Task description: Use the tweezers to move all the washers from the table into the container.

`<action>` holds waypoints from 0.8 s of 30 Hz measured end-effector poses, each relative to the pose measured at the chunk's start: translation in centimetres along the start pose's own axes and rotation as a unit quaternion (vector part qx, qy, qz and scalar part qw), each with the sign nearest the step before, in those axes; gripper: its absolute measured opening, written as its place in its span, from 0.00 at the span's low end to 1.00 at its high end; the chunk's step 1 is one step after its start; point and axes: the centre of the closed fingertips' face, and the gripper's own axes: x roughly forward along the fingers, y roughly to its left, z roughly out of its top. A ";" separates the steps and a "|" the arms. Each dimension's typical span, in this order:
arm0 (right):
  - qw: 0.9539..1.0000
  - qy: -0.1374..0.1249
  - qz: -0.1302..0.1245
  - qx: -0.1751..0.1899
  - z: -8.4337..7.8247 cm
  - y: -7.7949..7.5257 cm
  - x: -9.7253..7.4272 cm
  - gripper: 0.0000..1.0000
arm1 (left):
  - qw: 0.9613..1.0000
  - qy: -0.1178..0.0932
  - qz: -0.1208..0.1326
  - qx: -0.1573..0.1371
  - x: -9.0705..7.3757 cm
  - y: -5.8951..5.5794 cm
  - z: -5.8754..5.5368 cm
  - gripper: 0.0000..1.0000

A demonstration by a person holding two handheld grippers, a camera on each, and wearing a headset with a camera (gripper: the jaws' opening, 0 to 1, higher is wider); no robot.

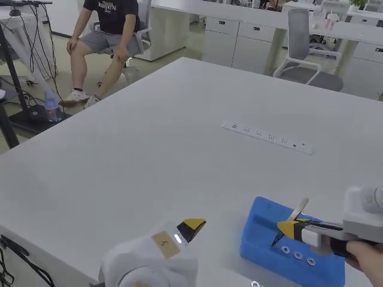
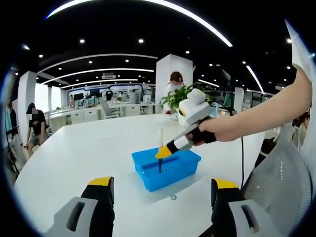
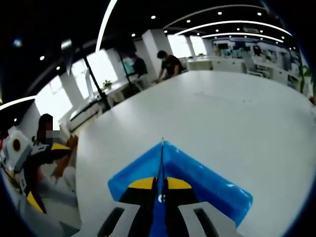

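Looking along my left gripper [image 2: 162, 192], I see its fingers [image 2: 101, 195] spread wide with nothing between them, above the white counter [image 2: 74, 158]. Just past them a loose washer [image 2: 173, 197] lies on the counter, near the front wall of the blue container [image 2: 148, 177] but apart from it. Over the container, my right gripper [image 3: 160, 183] has its fingers pinching the tweezers [image 3: 161, 158], which sit between the yellow tips and point down into the container. I cannot tell whether the tweezers' points hold anything. In the head view, three washers [image 1: 298, 255] lie in a row on the container's floor, close to the tweezers' lower end. A hand [image 2: 217, 131] grips the right gripper's handle. Farther across the counter a white power strip [image 1: 266, 137] lies flat, well apart from the container. Beyond the counter's far edge a person [image 1: 108, 36] sits on a chair, and a grey office chair [image 1: 302, 30] stands by a row of white desks
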 end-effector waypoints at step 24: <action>0.997 -0.004 0.007 -0.082 -0.2 1.4 -0.2 0.04 | 1.000 0.003 -0.001 0.001 0.0 0.0 -0.2 0.81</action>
